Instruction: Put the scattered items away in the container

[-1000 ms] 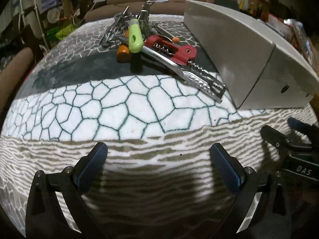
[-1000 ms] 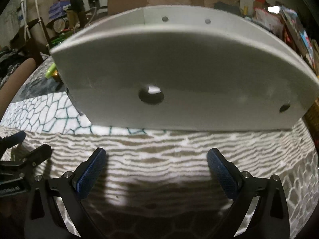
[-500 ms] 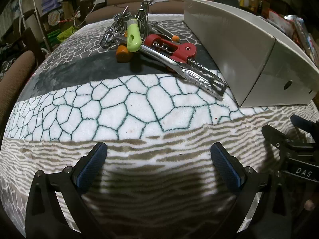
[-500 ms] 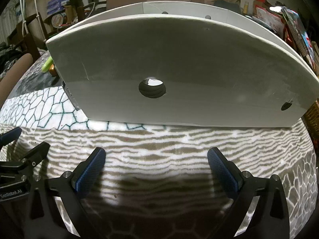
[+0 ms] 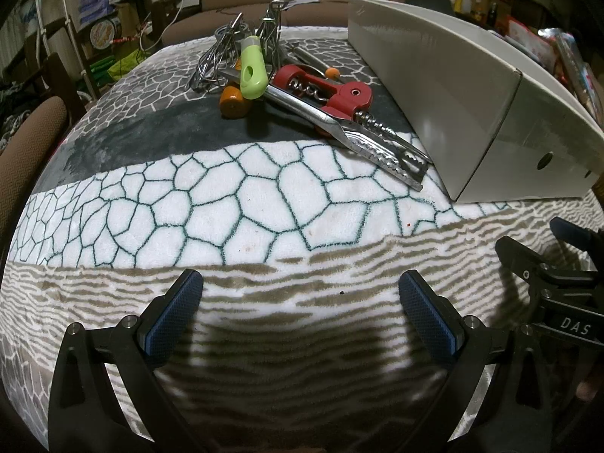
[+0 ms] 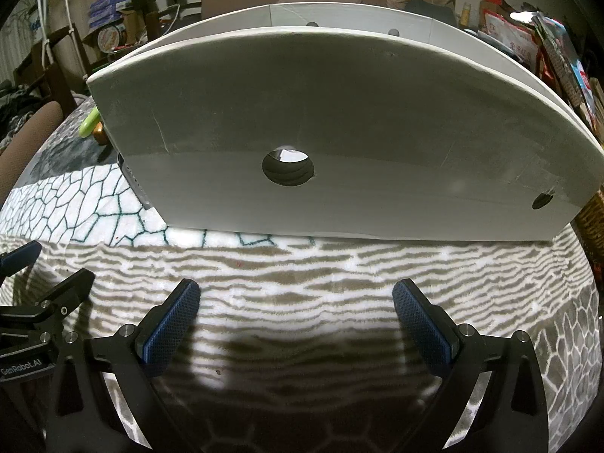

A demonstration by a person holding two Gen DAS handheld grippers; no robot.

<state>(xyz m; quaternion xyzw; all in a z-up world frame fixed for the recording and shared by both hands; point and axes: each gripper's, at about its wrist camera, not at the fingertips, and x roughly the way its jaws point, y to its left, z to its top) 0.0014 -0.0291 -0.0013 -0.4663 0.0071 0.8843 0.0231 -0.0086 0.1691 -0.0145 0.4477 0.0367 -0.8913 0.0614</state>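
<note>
Nothing has been picked up yet, so the tidying looks to be at its very start. Two hand-held tools hover low over a tabletop covered by a plush blanket (image 5: 241, 204) printed with cracked-stone and wavy stripe patterns.

Farthest left in the left wrist view, the back of a brown chair (image 5: 26, 139) stands at the tabletop's edge. The left tool (image 5: 300, 313) has its blue-padded fingers spread wide and holds nothing. Ahead of it lies open blanket, then a pile of kitchen utensils: a wire whisk (image 5: 217, 58), a green handle (image 5: 252, 71) lying across an orange knob (image 5: 232, 100), a red corkscrew (image 5: 328, 92), and metal tongs (image 5: 362, 137) whose toothed tips reach toward the box. The pile sits just left of the container, a white cardboard box (image 5: 434, 87), with the tong tips close to its side wall.

Seen from the right wrist, the right tool (image 6: 296, 317) is likewise spread wide and empty, facing the box's near wall (image 6: 339, 120), which has a round hole (image 6: 288, 168).

A likely next move is for the left tool to cross the clear blanket, close on one utensil, and lift it over the box's tall rim. The tangled pile may drag neighbours along, and the box wall crowds the right side.
</note>
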